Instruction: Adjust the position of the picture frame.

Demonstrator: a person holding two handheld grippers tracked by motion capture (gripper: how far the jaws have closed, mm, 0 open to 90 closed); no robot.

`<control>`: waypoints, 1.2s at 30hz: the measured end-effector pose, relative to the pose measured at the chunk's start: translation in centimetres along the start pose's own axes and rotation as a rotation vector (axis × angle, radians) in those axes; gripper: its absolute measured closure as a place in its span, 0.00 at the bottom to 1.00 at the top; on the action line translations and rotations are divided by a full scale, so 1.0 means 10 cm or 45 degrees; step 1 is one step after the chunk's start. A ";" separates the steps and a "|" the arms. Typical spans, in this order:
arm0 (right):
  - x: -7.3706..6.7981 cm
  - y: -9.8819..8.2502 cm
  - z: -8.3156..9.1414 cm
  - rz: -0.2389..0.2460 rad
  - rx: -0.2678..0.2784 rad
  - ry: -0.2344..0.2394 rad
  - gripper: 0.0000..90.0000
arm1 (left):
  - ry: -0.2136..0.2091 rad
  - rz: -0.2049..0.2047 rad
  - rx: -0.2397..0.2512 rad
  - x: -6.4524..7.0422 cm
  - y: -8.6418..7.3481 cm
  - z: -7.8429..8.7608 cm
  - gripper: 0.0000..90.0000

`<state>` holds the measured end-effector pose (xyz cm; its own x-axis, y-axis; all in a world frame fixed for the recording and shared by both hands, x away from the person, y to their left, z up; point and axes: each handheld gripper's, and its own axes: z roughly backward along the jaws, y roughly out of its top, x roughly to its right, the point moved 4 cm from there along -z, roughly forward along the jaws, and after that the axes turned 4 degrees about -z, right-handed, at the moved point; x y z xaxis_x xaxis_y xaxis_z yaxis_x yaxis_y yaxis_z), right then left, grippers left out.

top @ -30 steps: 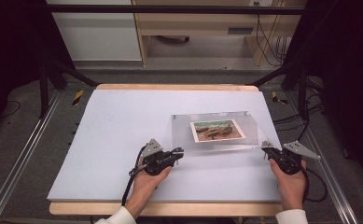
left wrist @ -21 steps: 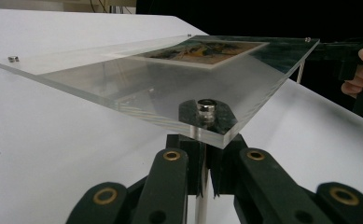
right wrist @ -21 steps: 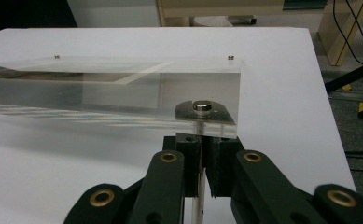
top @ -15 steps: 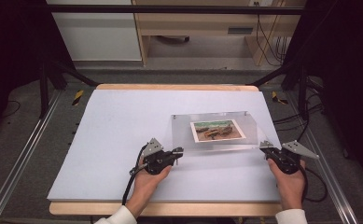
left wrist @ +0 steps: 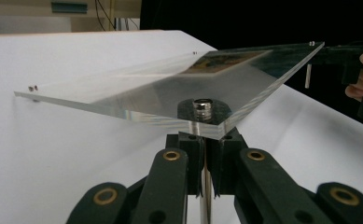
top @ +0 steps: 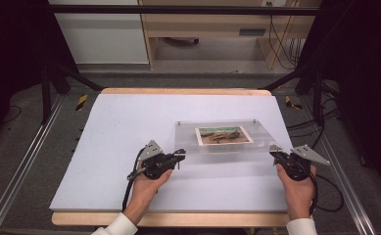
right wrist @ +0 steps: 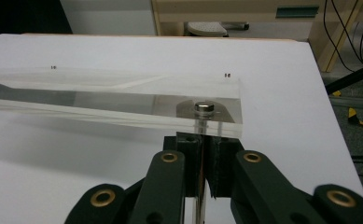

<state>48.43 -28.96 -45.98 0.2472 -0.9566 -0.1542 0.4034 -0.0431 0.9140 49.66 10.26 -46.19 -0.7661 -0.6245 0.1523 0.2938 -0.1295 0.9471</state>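
Change: right tongs [top: 274,151] shifted slightly inward along near edge.
Panel: clear acrylic panel [top: 217,147], near edge raised off white surface [top: 105,147].
Tongs: left tongs [top: 179,155] and right each clenched on a corner standoff.
Contents: picture [top: 224,135] under panel.
Room: open surface left.

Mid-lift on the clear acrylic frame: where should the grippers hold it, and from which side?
By the metal standoff pins under the two near corners, from the person's side. The clear acrylic frame is a thin flat plate with the photo mid-panel, so the corners keep jaws off it. The left gripper and right gripper are each shut on a pin there, near edge raised off the table.
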 end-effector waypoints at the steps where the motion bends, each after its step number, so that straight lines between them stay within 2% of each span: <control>1: -0.05 0.02 -0.01 -0.001 0.000 0.002 0.95 | 0.002 0.005 0.005 -0.03 0.01 0.04 0.93; 4: -0.20 0.05 -0.05 -0.002 -0.008 0.005 0.95 | 0.019 0.014 0.026 -0.13 0.06 0.18 0.93; 10: -0.50 0.14 -0.22 -0.003 0.010 0.048 0.95 | 0.058 -0.017 0.055 -0.34 0.15 0.46 0.93; 11: -0.55 0.16 -0.26 -0.004 0.010 0.052 0.95 | 0.058 -0.017 0.055 -0.34 0.15 0.46 0.93; 14: -0.69 0.20 -0.36 -0.004 0.014 0.062 0.95 | 0.082 -0.063 0.053 -0.51 0.16 0.59 0.92; 19: -0.88 0.18 -0.47 -0.002 0.002 0.078 0.94 | 0.100 -0.030 0.050 -0.69 0.11 0.69 0.92; 21: -0.92 0.15 -0.49 0.002 -0.006 0.082 0.94 | 0.109 -0.025 0.032 -0.74 0.06 0.70 0.92; 23: -0.96 0.13 -0.49 0.012 -0.007 0.080 0.94 | 0.119 0.004 0.018 -0.78 0.01 0.70 0.93; 25: -1.00 0.11 -0.49 0.009 -0.016 0.075 0.94 | 0.136 0.004 -0.005 -0.81 -0.03 0.70 0.93; 29: -1.05 0.05 -0.48 0.012 -0.039 0.090 0.94 | 0.170 0.018 -0.030 -0.81 -0.09 0.72 0.94; 30: -1.05 0.00 -0.47 0.012 -0.063 0.102 0.94 | 0.192 0.015 -0.061 -0.79 -0.15 0.71 0.94; 31: -1.05 0.00 -0.47 0.012 -0.063 0.102 0.94 | 0.192 0.015 -0.061 -0.79 -0.15 0.71 0.94; 32: -1.05 -0.08 -0.47 -0.018 -0.096 0.112 0.94 | 0.219 0.007 -0.114 -0.76 -0.22 0.70 0.94; 33: -1.05 -0.12 -0.47 -0.021 -0.119 0.115 0.94 | 0.219 0.007 -0.114 -0.76 -0.22 0.70 0.94; 34: -1.04 -0.16 -0.47 -0.028 -0.138 0.121 0.94 | 0.222 0.020 -0.148 -0.75 -0.27 0.70 0.94; 36: -1.04 -0.22 -0.47 -0.028 -0.170 0.128 0.94 | 0.233 0.009 -0.176 -0.75 -0.31 0.69 0.94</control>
<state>49.13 -17.61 -48.12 0.3215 -0.9218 -0.2167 0.5217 -0.0185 0.8529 50.54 20.69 -48.28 -0.6512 -0.7532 0.0931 0.3840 -0.2212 0.8965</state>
